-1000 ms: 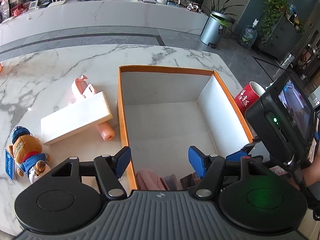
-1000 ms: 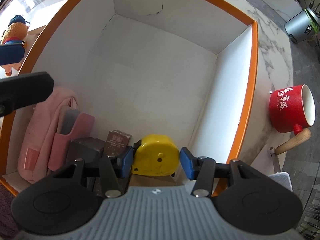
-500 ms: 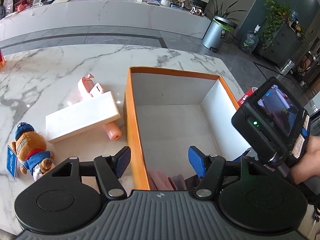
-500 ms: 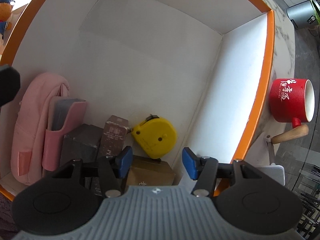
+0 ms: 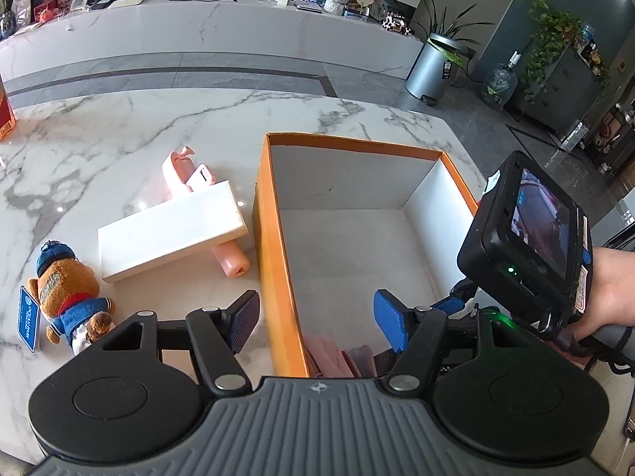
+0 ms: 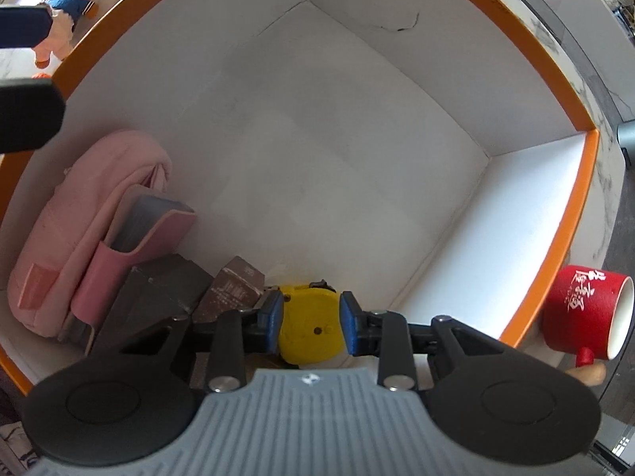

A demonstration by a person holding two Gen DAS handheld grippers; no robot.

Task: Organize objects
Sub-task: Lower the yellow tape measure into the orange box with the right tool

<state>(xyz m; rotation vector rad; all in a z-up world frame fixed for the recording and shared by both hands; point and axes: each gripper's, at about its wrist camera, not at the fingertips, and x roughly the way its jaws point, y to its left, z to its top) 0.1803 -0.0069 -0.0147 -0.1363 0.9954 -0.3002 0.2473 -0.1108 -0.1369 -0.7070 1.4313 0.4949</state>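
Observation:
An orange-rimmed white box (image 5: 274, 261) stands on the marble table; its rim also shows in the right wrist view (image 6: 587, 182). My right gripper (image 6: 311, 323) is inside the box at its near end, shut on a yellow tape measure (image 6: 309, 337). Beside it lie a pink pouch (image 6: 79, 214), a pink case (image 6: 139, 250) and dark small boxes (image 6: 158, 297). My left gripper (image 5: 317, 321) is open and empty, straddling the box's left wall. A white flat box (image 5: 170, 234) lies on a pink toy (image 5: 186, 174), and a plush bear (image 5: 67, 285) lies left.
A red mug (image 6: 579, 313) with a wooden handle stands just outside the box's right wall. The right gripper's body and hand (image 5: 528, 250) sit at the box's right side. The table edge, a counter and a bin (image 5: 432, 67) lie beyond.
My right gripper was open above the tape measure half a second ago; it has come down and shut on it. The left gripper has shifted slightly left over the box wall.

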